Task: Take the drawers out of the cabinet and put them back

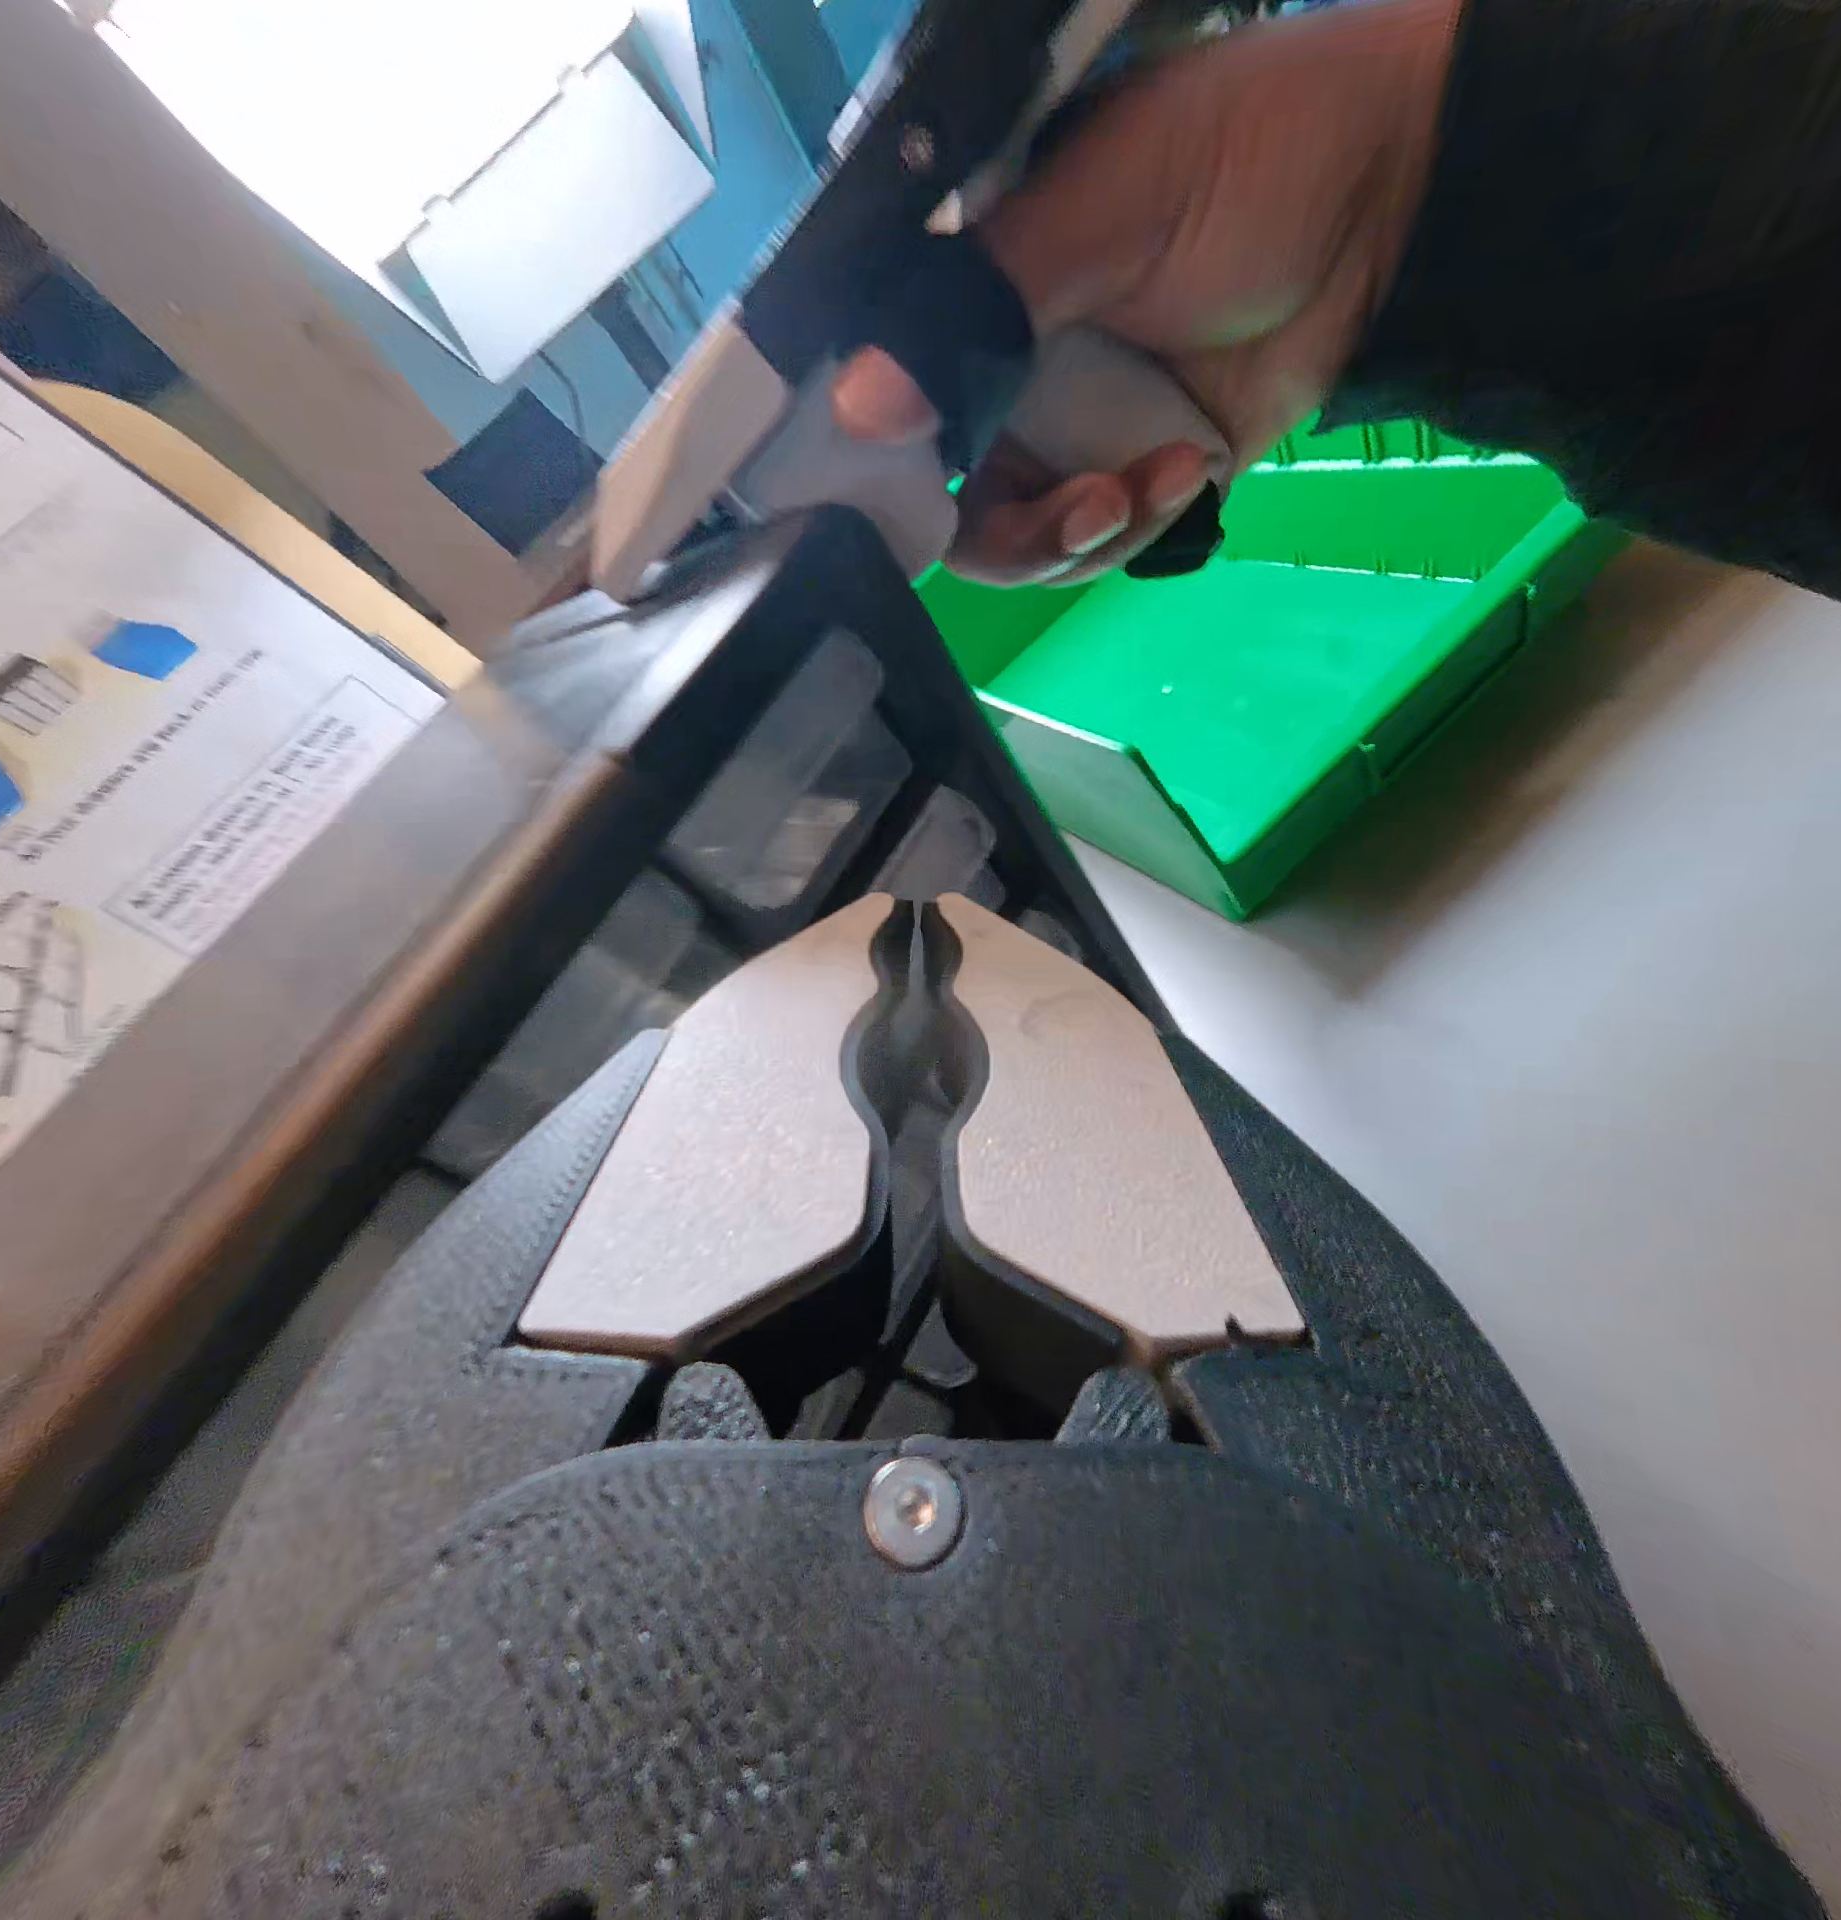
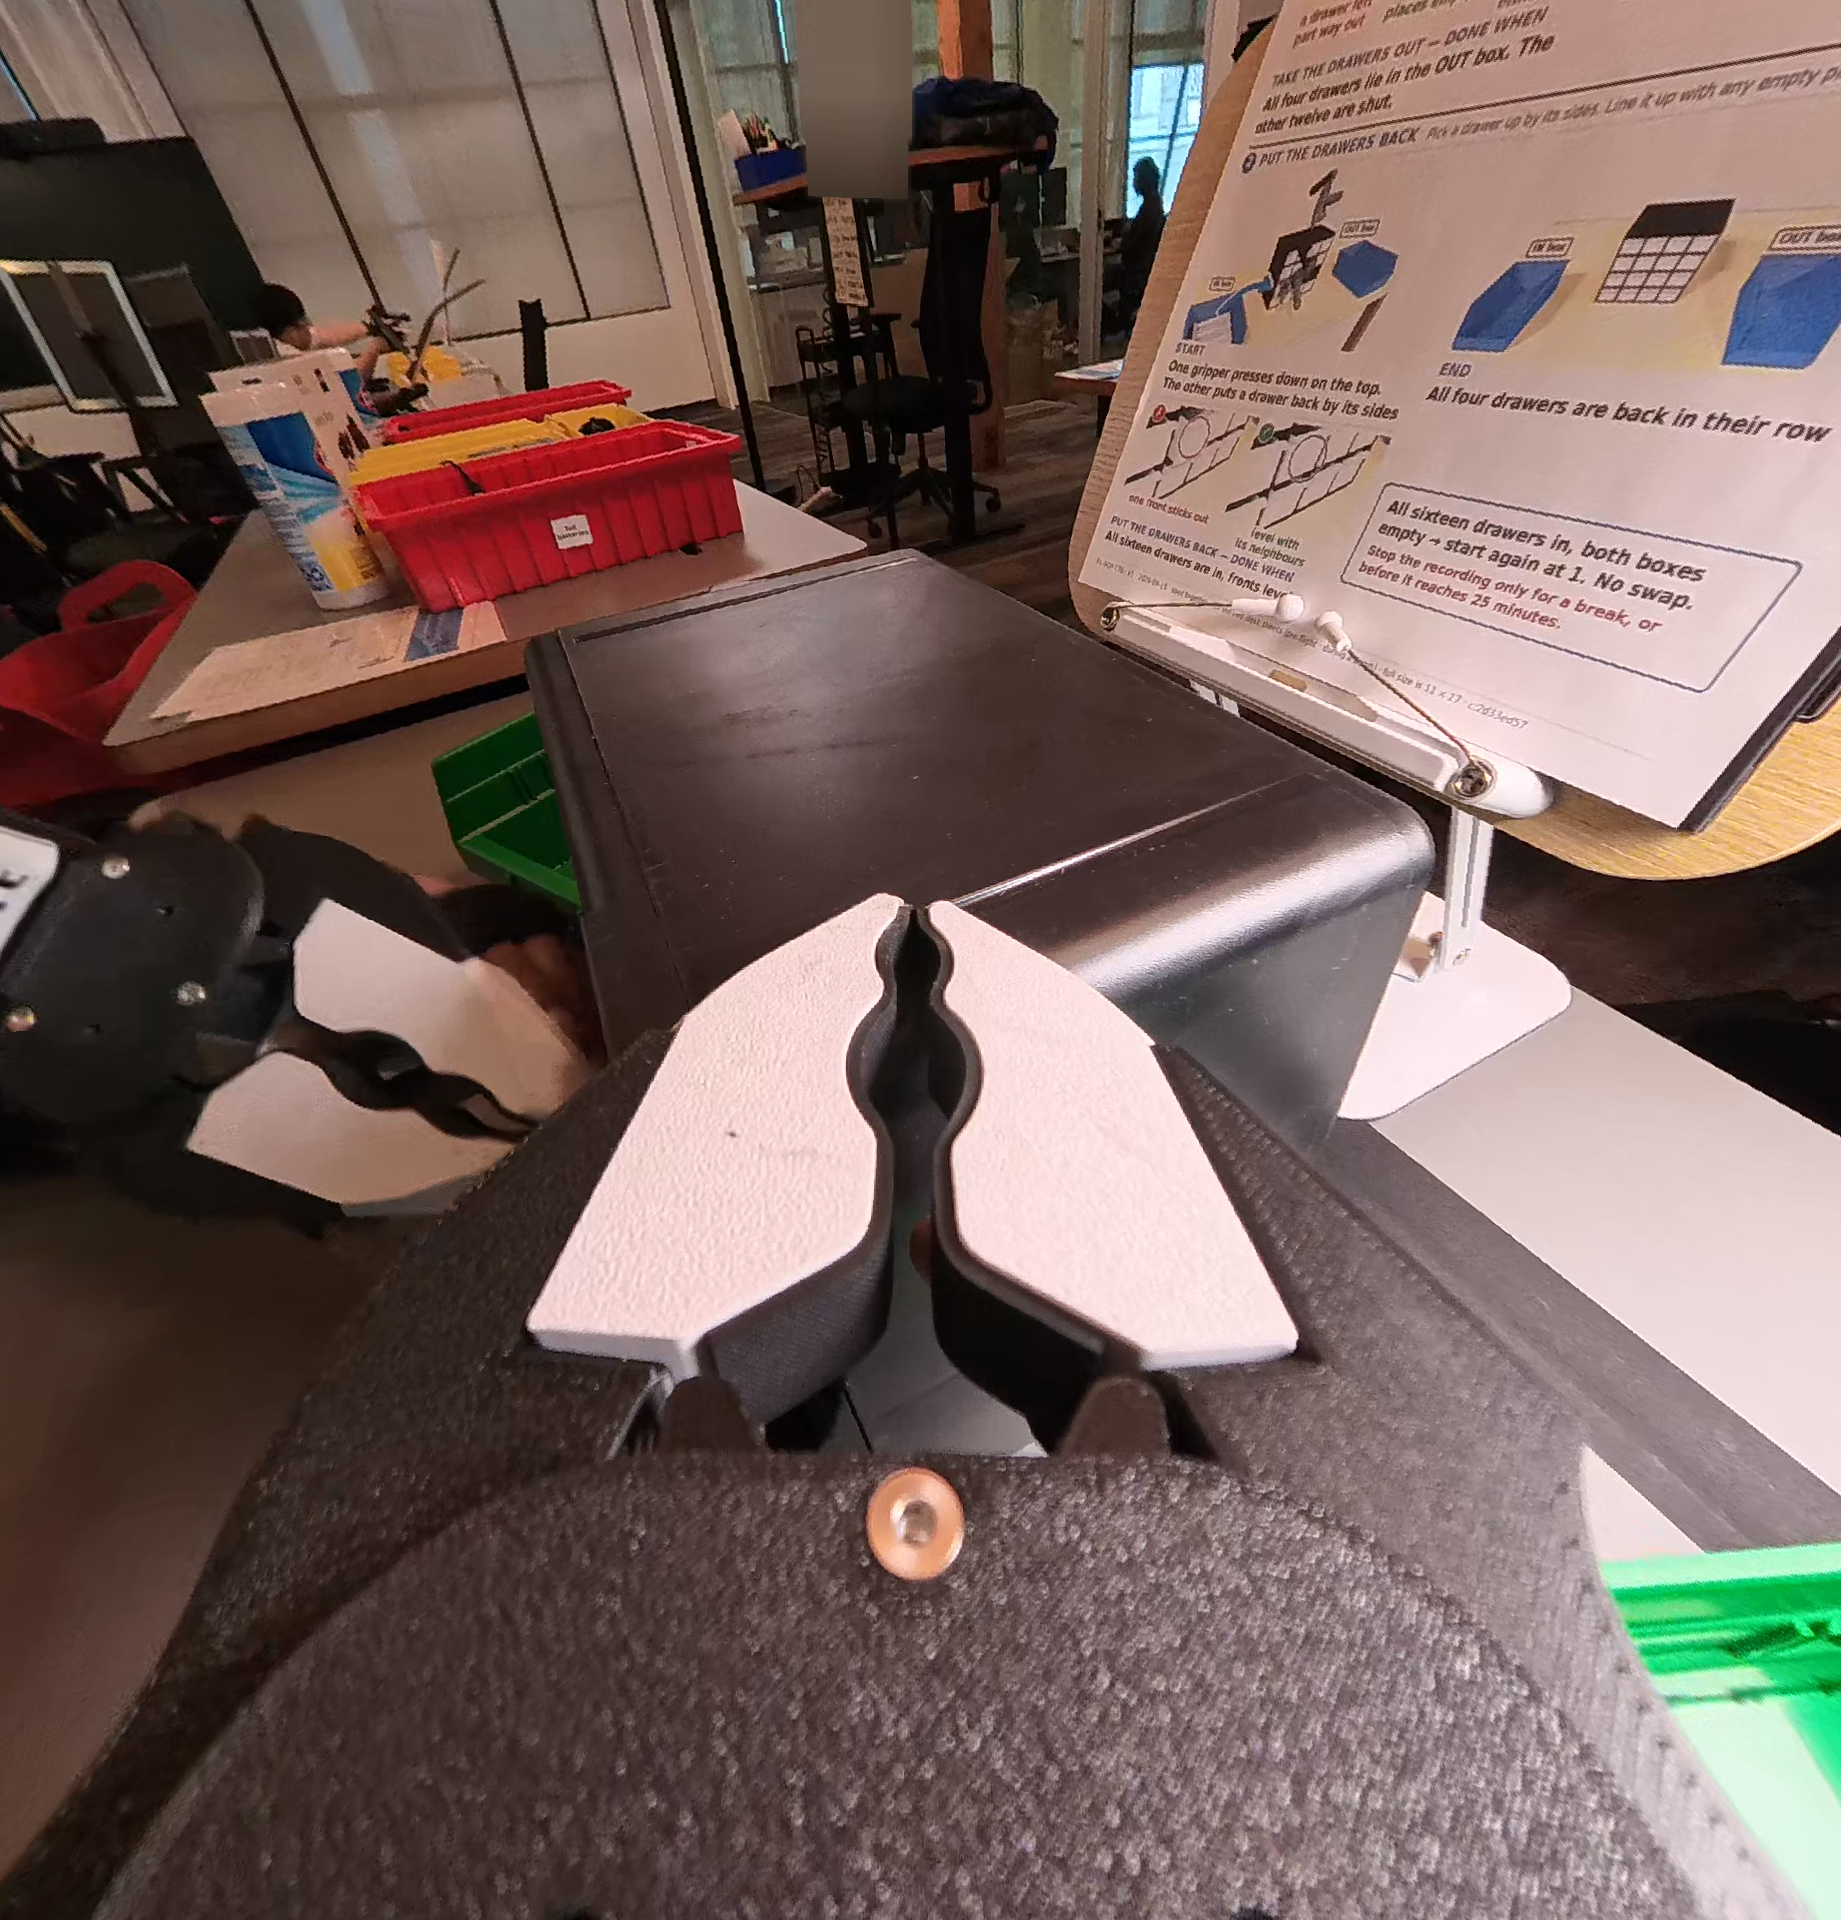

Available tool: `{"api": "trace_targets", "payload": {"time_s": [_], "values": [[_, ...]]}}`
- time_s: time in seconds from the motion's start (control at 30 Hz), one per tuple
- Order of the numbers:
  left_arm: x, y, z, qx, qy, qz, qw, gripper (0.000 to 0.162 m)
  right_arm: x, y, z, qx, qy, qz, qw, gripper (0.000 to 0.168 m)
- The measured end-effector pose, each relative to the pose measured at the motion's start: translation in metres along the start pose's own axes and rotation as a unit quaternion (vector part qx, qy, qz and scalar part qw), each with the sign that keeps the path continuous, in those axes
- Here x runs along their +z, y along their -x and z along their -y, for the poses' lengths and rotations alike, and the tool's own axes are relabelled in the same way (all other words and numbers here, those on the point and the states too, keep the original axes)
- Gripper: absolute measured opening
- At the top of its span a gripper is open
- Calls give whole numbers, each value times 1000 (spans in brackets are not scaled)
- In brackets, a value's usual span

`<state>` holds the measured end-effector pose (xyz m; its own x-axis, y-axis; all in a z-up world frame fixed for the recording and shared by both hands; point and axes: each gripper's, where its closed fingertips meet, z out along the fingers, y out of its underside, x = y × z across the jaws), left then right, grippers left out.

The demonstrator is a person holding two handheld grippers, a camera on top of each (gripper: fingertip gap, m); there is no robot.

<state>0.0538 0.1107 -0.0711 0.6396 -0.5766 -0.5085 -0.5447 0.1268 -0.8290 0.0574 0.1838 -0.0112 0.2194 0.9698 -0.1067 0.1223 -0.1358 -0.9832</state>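
The black cabinet stands on a white table; its front frame holds clear drawers. My left gripper is tilted at the cabinet's front and shut on the thin clear handle tab of one drawer near the frame's right side. It also shows at the left of the right wrist view. My right gripper is shut and empty, its tips resting on the front edge of the cabinet's top. In the left wrist view it sits on the top corner, held by a hand.
A green bin lies on the table right of the cabinet. Another green bin sits at the cabinet's far side, and a green edge is near me. An instruction sheet on a stand is close behind the cabinet.
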Motion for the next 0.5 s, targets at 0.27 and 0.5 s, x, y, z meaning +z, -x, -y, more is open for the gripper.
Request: {"api": "trace_targets", "payload": {"time_s": [0.27, 0.5], "values": [[-70, 97, 29, -39, -35, 95, 994, 9, 0, -1, 1, 25, -19, 18, 999, 0], [-94, 176, -24, -180, 4, 78, 981, 0, 0, -1, 0, 18, -12, 6, 1000, 0]]}}
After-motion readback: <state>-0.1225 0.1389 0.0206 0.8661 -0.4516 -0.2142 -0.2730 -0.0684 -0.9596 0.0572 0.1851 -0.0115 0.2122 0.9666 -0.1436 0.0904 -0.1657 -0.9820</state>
